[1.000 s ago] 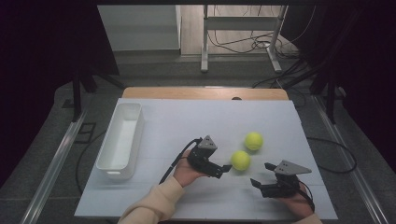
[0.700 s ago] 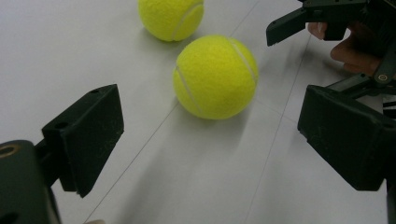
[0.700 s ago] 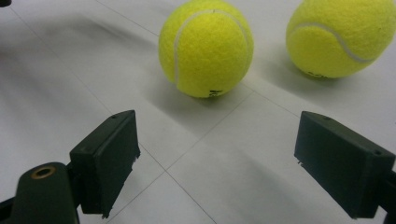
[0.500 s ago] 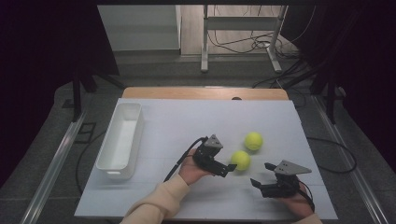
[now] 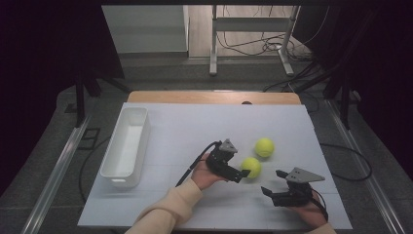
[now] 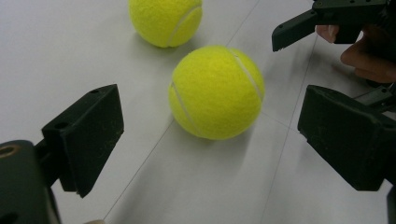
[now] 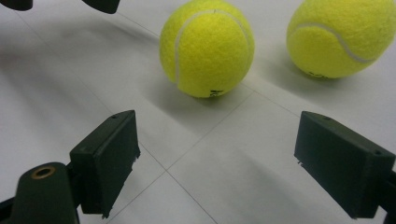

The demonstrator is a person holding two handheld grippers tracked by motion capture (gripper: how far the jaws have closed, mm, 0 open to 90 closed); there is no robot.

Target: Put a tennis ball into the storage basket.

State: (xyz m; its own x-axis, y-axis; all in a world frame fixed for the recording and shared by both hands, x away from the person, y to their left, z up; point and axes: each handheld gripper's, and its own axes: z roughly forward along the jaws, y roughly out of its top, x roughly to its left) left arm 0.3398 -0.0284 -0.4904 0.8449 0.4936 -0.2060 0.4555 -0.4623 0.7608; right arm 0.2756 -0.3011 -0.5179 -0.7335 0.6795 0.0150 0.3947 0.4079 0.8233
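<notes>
Left hand-held gripper (image 5: 243, 174) open around near ball (image 5: 251, 166), not yet gripping; right hand-held gripper (image 5: 271, 191) open, idle; bin (image 5: 117, 170) at tabletop's left edge empty.

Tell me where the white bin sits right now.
In the high view the white bin stands on the left side of the table, lengthwise along its left edge, well left of the left gripper and both tennis balls.

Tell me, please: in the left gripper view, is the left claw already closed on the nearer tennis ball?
No. The left claw is open, its jaws standing apart on either side of the nearer tennis ball, not touching it.
</notes>
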